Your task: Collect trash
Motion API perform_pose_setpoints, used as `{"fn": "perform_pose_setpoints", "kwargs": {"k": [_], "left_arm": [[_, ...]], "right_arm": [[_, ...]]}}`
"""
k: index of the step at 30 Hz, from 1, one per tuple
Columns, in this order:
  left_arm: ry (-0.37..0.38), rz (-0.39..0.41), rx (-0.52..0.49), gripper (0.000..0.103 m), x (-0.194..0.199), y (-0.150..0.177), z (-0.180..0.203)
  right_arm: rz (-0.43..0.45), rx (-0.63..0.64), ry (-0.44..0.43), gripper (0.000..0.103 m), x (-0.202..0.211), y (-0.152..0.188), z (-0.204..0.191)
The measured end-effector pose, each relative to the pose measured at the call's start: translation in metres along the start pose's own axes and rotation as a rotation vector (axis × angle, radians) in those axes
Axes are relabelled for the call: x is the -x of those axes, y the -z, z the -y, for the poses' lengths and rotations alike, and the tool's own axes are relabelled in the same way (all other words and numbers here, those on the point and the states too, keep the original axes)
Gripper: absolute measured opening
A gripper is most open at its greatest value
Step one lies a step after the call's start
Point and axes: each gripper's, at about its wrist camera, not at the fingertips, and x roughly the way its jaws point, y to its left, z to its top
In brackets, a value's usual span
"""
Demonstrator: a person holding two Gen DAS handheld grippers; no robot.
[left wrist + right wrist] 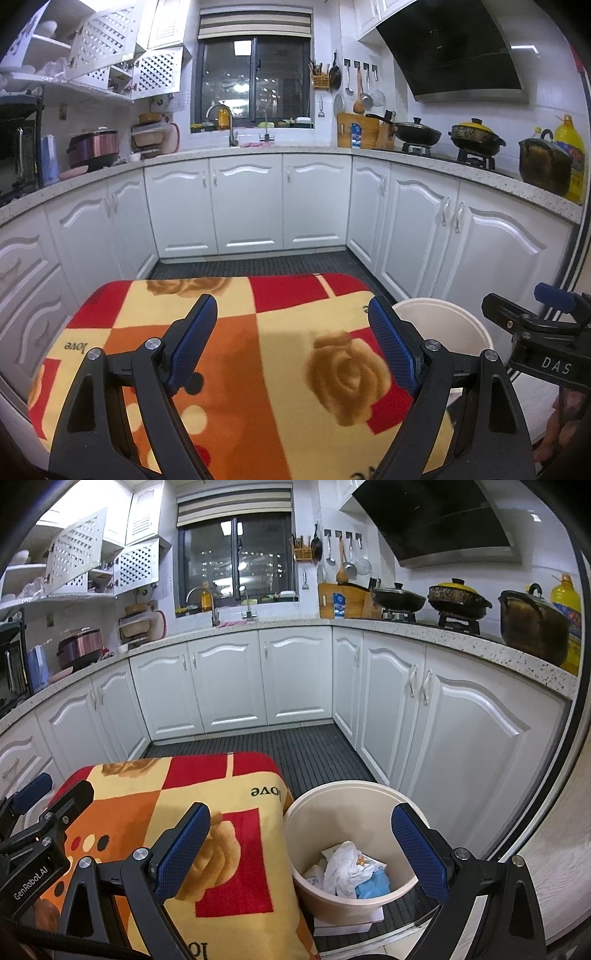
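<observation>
Both claws are held wide, nothing between the pads. The left gripper (291, 332) hangs over the blanket (280, 354) in the lower middle of its frame; the right gripper (301, 843) sits lower centre of its frame, straddling the blanket edge and the bin (295, 834).

Trash (345, 867) is seen only in the right wrist view, lower centre right: a crumpled white wad on top, blue and printed scraps beneath, all lying on the bin floor. No loose trash is visible on the blanket top or on the floor (314, 749) in either view.

Handling, judged: the wad is light, soft and crushable, not fragile, probably tissue or thin film. It is best taken by a raised fold at the crown, pads closed fully, since little resistance is expected. The flat scraps lie low against the bin floor and are likely hard to pinch; an upturned edge should be sought.

The bin looks like stiff, smooth plastic, light when this empty. Its rim is the only obvious purchase; slip or tipping is a risk if it is gripped on one side.
</observation>
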Motion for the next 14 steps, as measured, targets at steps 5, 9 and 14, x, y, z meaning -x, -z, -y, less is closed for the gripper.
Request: {"fn": "perform_pose_setpoints", "kwargs": {"k": [5, 9, 14], "left_arm": [[-0.012, -0.008, 0.009, 0.084, -0.008, 0.003, -0.011], [-0.023, -0.021, 0.009, 0.084, -0.015, 0.004, -0.018], [-0.019, -0.021, 0.006, 0.084, -0.017, 0.004, -0.021]], "right_arm": [[-0.026, 0.018, -0.009, 0.098, -0.014, 0.001, -0.01], [-0.041, 0.03, -0.02, 0.098, -0.023, 0.0, -0.019], [-0.047, 0.022, -0.031, 0.098, -0.03, -0.002, -0.022]]}}
